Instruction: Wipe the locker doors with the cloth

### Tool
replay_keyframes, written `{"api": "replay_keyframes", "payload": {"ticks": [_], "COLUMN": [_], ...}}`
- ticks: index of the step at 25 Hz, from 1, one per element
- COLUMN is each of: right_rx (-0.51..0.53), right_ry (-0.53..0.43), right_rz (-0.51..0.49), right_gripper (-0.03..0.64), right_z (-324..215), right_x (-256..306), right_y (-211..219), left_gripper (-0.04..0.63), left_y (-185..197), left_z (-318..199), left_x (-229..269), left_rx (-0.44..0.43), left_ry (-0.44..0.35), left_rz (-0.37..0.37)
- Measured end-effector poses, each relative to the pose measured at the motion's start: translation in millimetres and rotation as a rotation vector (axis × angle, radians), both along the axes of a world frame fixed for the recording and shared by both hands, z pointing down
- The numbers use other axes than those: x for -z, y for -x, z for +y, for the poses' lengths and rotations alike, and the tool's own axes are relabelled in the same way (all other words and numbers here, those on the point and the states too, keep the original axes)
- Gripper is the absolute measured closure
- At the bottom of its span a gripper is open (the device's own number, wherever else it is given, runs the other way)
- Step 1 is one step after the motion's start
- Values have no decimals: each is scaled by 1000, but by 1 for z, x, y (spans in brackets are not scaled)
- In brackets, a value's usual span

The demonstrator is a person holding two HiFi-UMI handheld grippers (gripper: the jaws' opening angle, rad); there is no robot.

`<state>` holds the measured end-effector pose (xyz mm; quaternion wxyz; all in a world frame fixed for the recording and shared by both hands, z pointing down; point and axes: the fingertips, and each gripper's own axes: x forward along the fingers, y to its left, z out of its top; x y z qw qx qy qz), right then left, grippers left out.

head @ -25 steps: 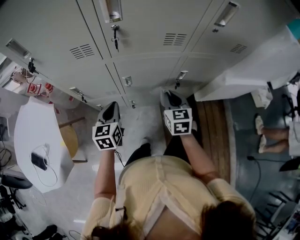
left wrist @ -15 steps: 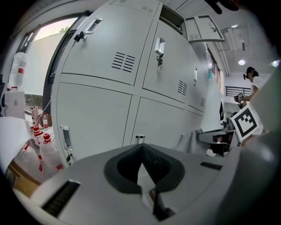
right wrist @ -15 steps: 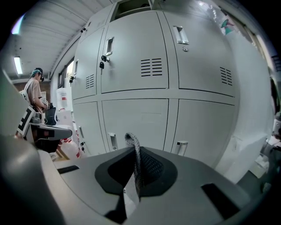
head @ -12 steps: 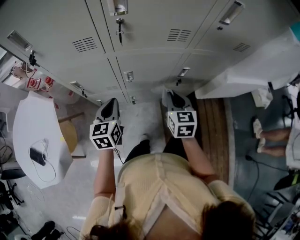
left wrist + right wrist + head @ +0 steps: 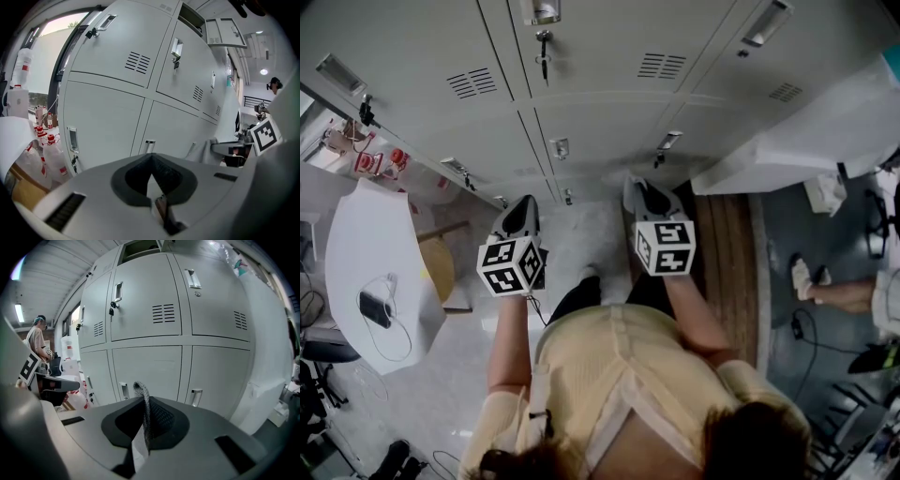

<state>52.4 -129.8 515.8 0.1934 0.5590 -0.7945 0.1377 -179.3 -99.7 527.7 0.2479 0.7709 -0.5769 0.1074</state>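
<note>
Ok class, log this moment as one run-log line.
stage: wipe not yet begun | right gripper: jaws shut on grey mesh cloth | left gripper: jaws shut, empty | pale grey metal locker doors: ahead, cloth not touching

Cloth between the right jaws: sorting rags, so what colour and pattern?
Grey, fine woven mesh cloth; right gripper view.

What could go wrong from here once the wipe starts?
1. Only a narrow strip of cloth pokes out of the right gripper, so its hard jaws may scrape the locker doors.
2. Hanging keys dangle from an upper door's lock, and the cloth could snag there.
3. Protruding handles on the lower doors may catch the strip too.
</note>
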Motion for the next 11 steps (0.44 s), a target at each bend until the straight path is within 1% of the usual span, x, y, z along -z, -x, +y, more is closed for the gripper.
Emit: {"api": "replay_keyframes", "payload": {"ticks": [7,11], "right_rx": [8,17], "right_ry": [2,8], "right_rz": [0,-1], "right_gripper": [601,603], "right_z": [0,0], "right_x": [-2,-2], "right_y": [4,7], "left_gripper": [594,594], "left_y": [-4,0], "left_z": [0,-1], "left_x": [0,1], "left_rx": [-20,-4], "left_ry": [5,7], "left_rz": [-12,-11]}}
